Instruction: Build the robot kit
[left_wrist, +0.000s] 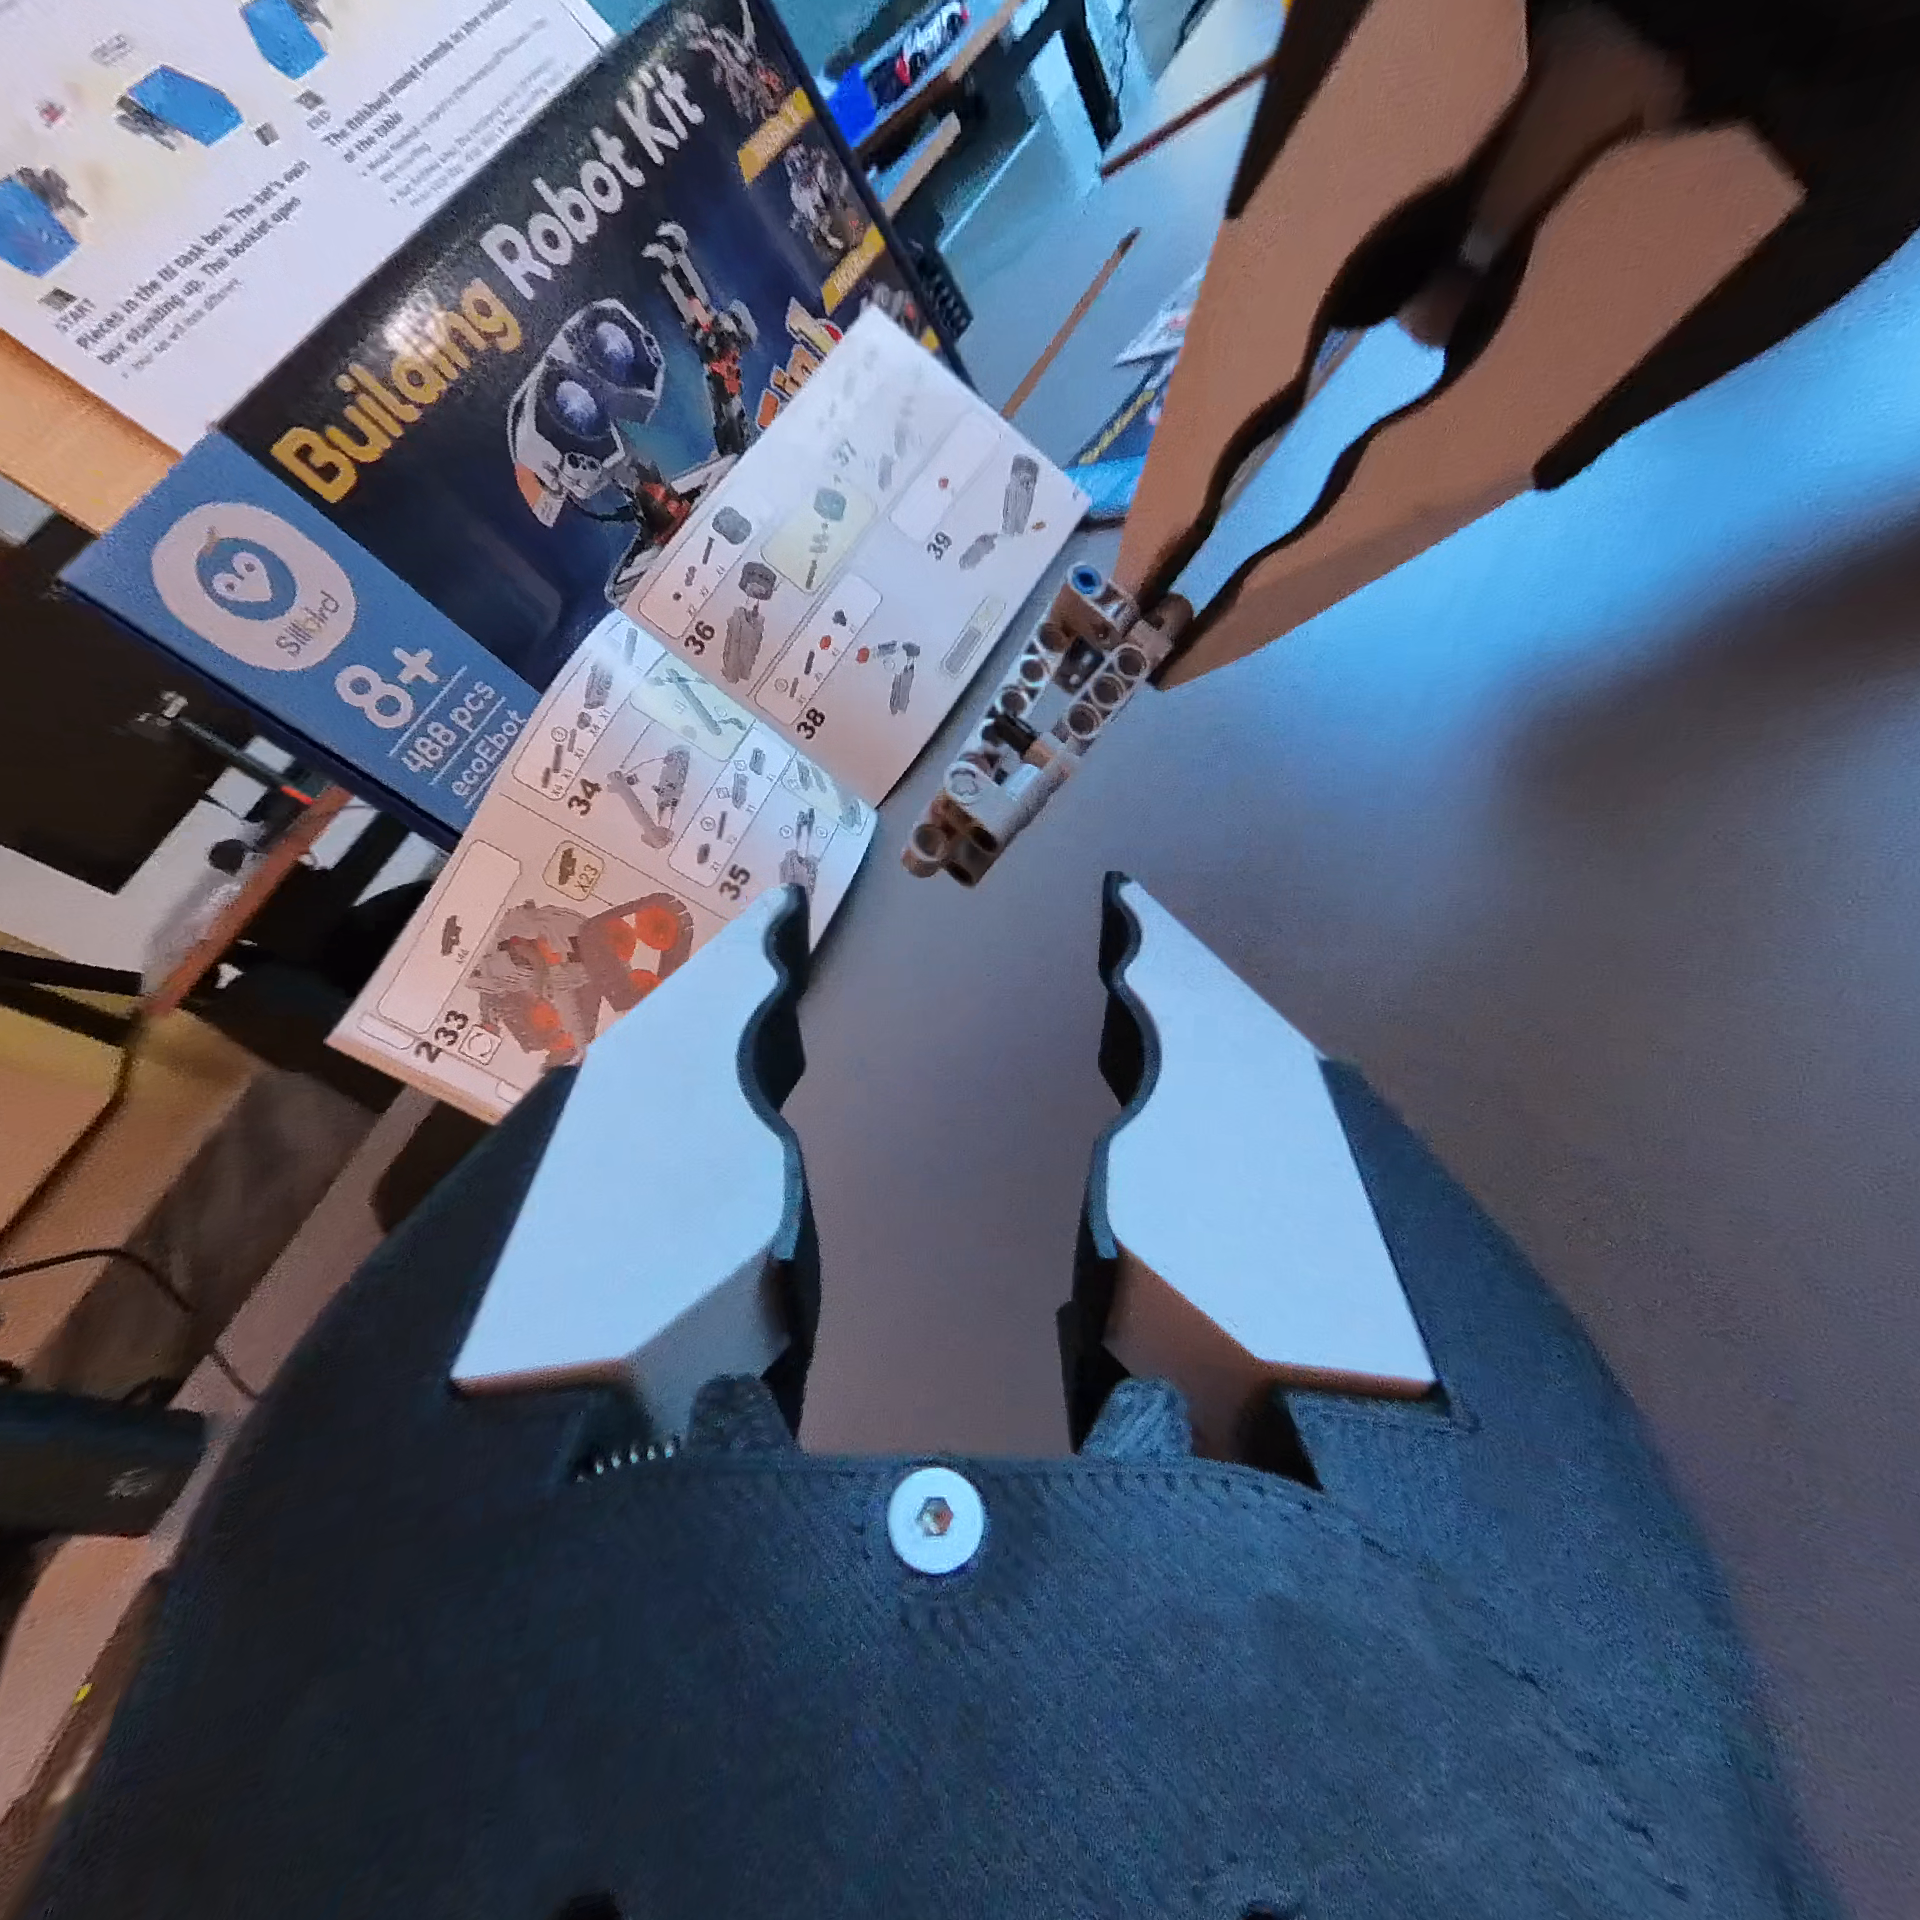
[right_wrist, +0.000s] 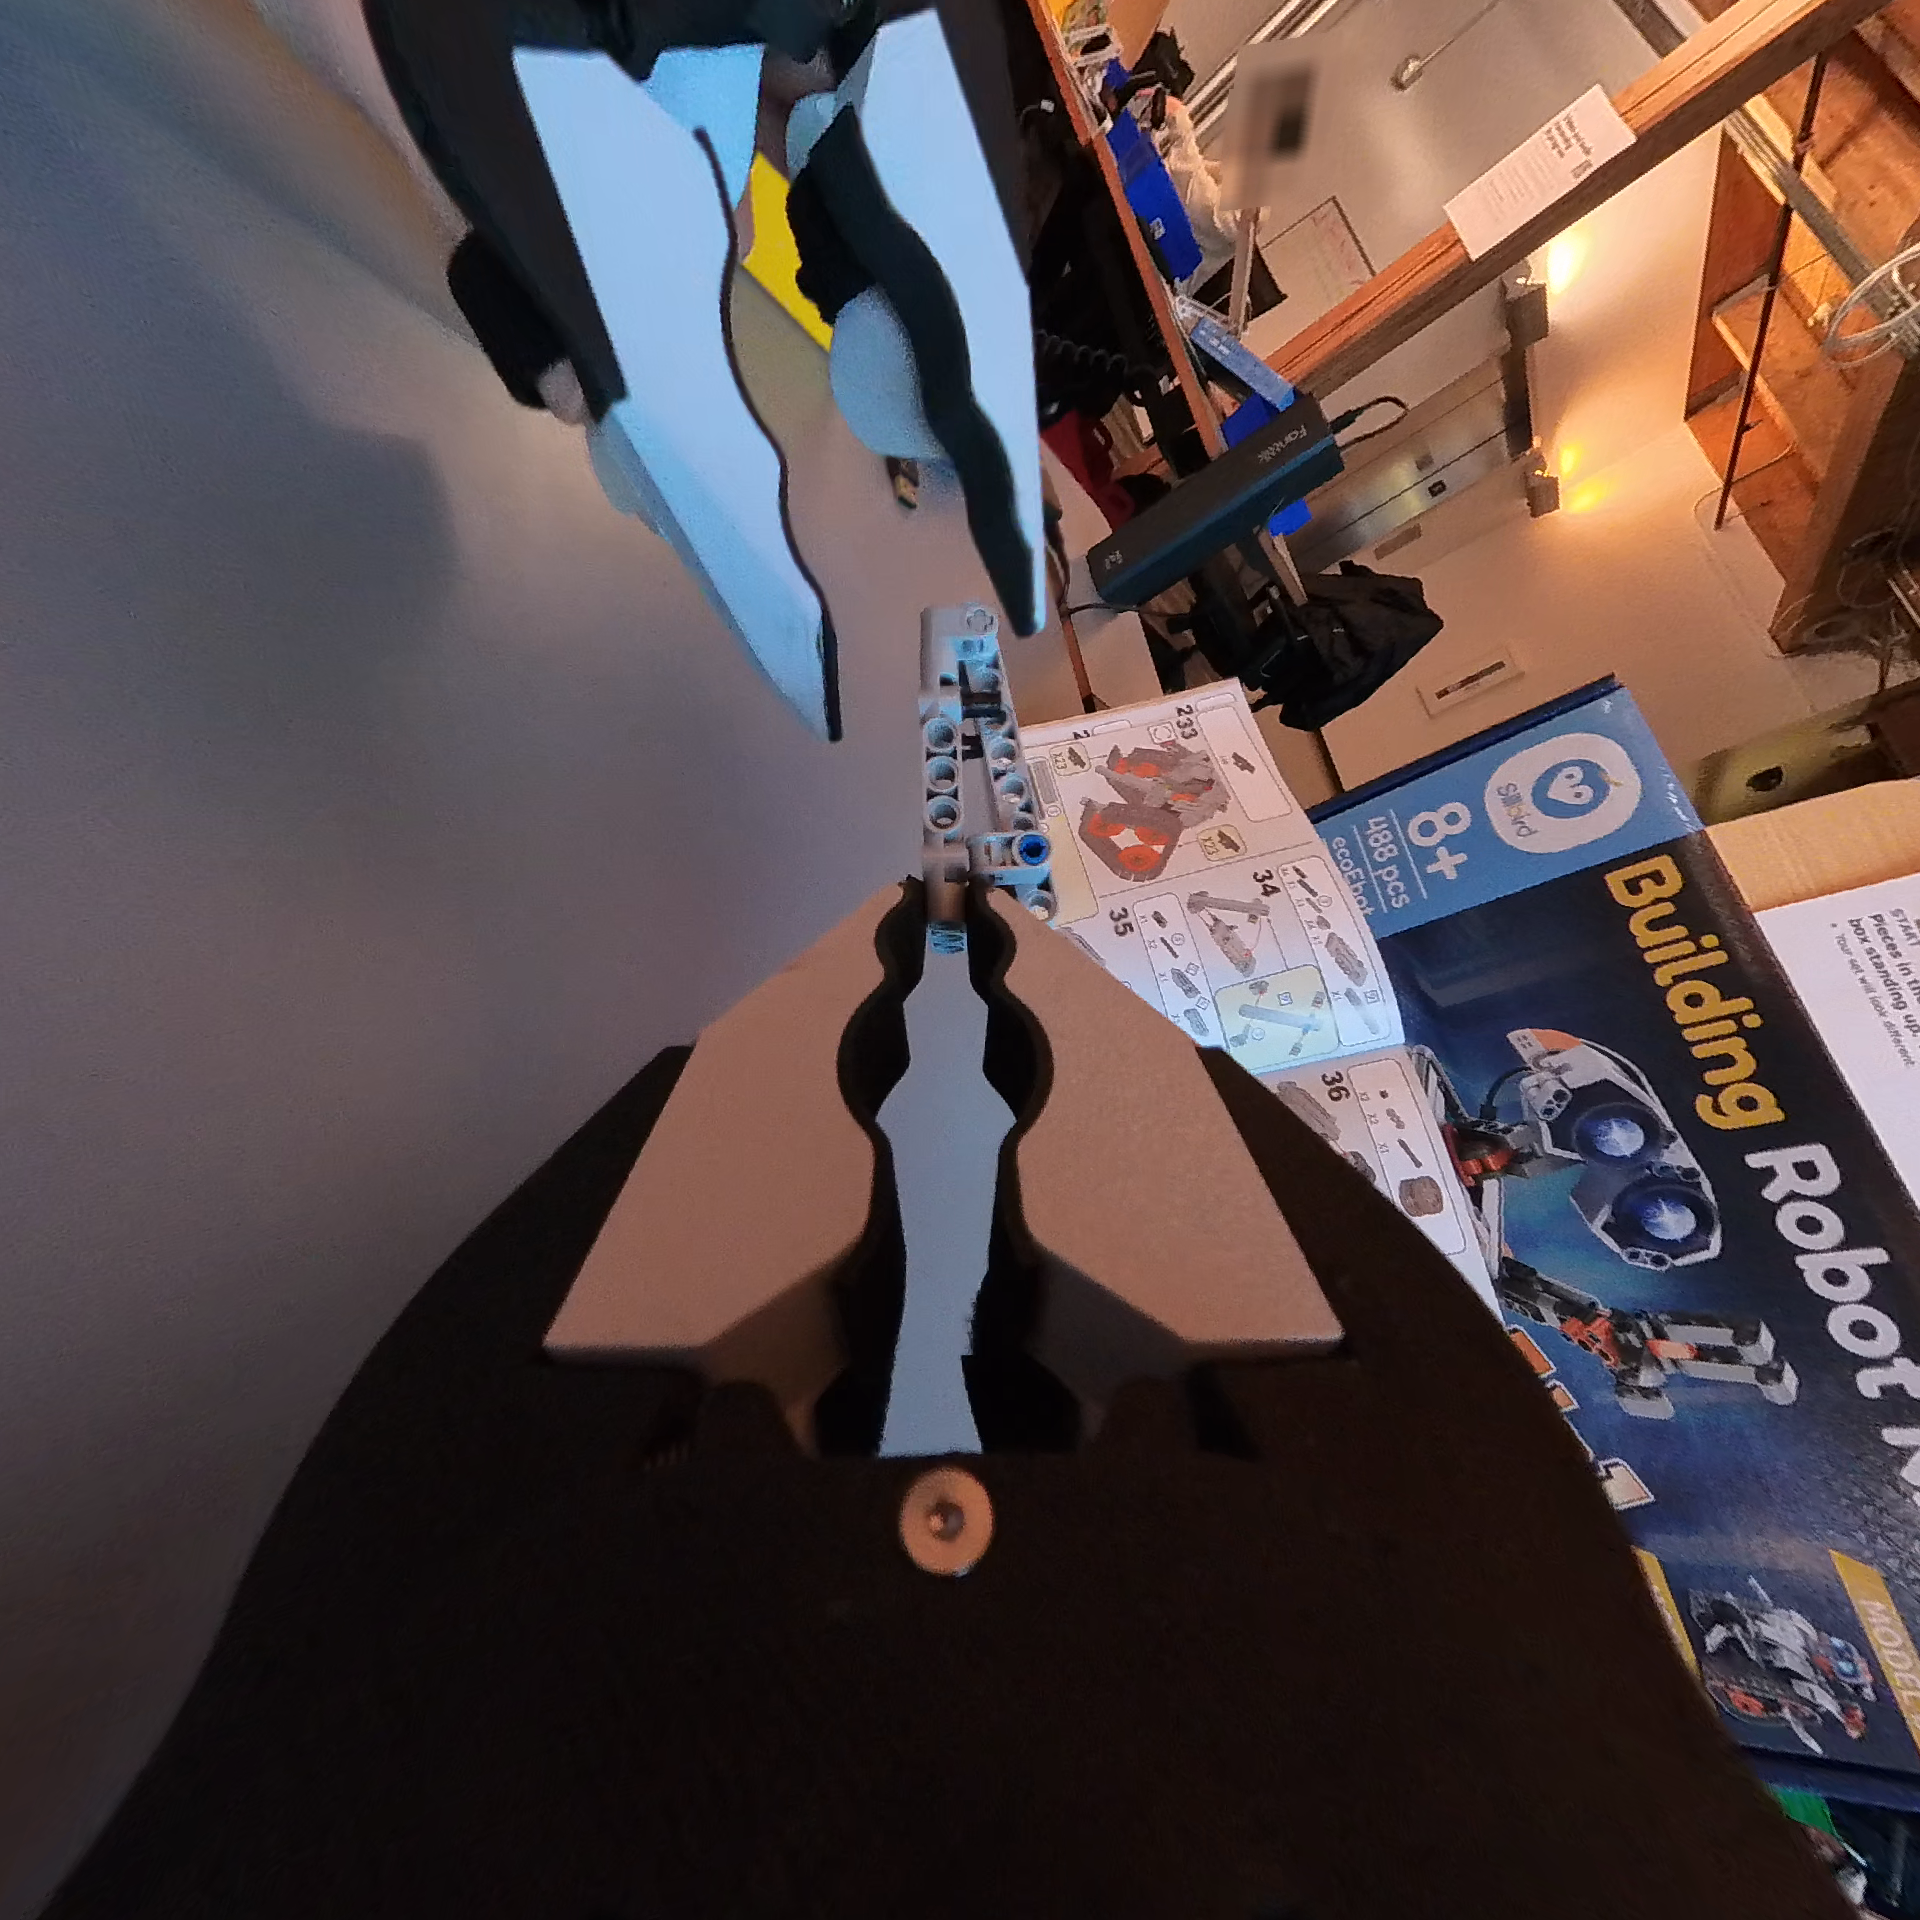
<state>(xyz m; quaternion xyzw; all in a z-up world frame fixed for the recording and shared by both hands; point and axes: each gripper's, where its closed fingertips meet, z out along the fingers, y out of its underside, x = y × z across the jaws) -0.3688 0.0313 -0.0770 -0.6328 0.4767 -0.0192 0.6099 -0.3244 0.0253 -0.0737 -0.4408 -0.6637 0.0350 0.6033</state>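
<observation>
A small grey assembly of holed building beams with a blue pin is held just above the grey table. My right gripper is shut on one end of this assembly; in the left wrist view it comes in from the upper right. My left gripper is open and empty, its fingertips a short way from the free end of the assembly. In the right wrist view the left gripper is open, its fingertips on either side of the assembly's far end without touching it.
An open instruction booklet lies on the table beside the assembly, also in the right wrist view. A blue building-kit box lies behind it, with a cardboard box bearing a white sheet. Shelves and clutter stand beyond the table edge. My hands' fingertips stand some 6 cm from each other.
</observation>
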